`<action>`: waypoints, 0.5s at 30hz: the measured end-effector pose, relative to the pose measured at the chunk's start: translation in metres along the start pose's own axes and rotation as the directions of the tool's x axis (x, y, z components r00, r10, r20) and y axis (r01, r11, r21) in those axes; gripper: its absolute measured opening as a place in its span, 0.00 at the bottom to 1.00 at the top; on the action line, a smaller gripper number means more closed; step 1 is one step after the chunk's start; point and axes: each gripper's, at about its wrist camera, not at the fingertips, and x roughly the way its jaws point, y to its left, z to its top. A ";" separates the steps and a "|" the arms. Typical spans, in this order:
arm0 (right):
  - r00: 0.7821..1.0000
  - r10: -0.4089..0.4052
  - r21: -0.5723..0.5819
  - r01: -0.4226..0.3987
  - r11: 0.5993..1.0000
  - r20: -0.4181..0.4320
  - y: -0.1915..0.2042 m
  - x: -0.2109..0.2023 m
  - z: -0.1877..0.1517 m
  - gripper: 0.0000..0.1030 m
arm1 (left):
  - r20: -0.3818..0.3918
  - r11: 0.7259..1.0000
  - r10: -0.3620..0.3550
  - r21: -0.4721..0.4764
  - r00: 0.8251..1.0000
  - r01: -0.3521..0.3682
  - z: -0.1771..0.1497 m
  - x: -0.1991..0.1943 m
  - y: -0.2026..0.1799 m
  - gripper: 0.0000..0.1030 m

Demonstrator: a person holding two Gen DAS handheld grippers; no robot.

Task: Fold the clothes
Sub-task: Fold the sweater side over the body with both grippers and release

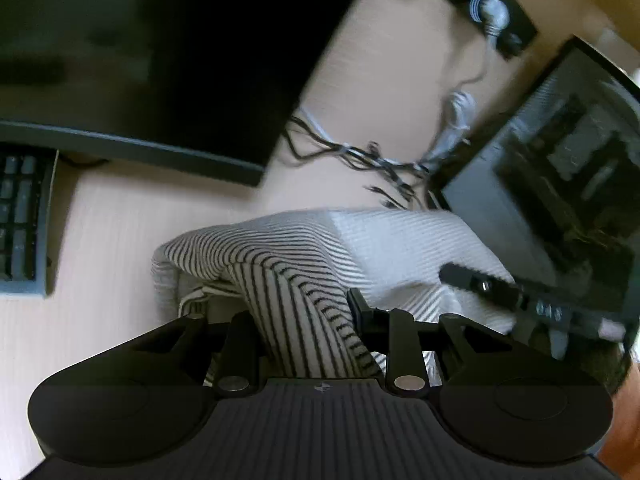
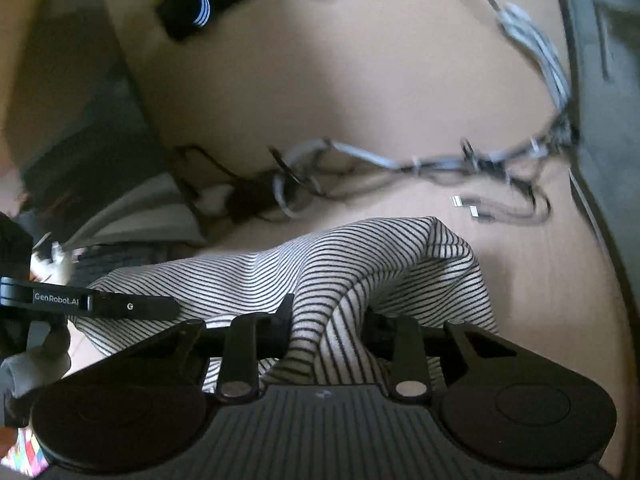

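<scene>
The left gripper (image 1: 304,320) pinches a raised ridge of the white knit garment with thin black stripes (image 1: 280,252), and the right gripper (image 2: 326,320) clamps another fold of the same cloth (image 2: 360,256). The garment hangs bunched between them, lifted over the pale wooden desk (image 1: 112,240), its stripes bending along the creases. Bare desk lies beyond its far edge, up to a tangle of grey and black cables (image 2: 440,160). A black monitor (image 1: 140,60) and a dark keyboard (image 1: 20,220) border the left side
</scene>
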 end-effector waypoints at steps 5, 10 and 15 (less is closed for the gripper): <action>0.998 0.037 0.005 -0.036 0.999 -0.043 -0.016 -0.015 -0.010 0.28 | -0.075 0.999 -0.034 -0.026 0.997 0.032 -0.034 0.002 -0.008 0.30; 0.989 -0.079 -0.025 0.077 0.997 -0.127 -0.026 0.000 -0.044 0.39 | -0.189 0.998 0.037 -0.047 0.981 -0.047 -0.069 0.027 0.002 0.42; 0.983 -0.152 -0.070 0.146 0.987 -0.102 -0.017 -0.001 -0.053 0.48 | -0.104 0.991 0.130 -0.009 0.986 -0.132 -0.058 0.000 0.008 0.56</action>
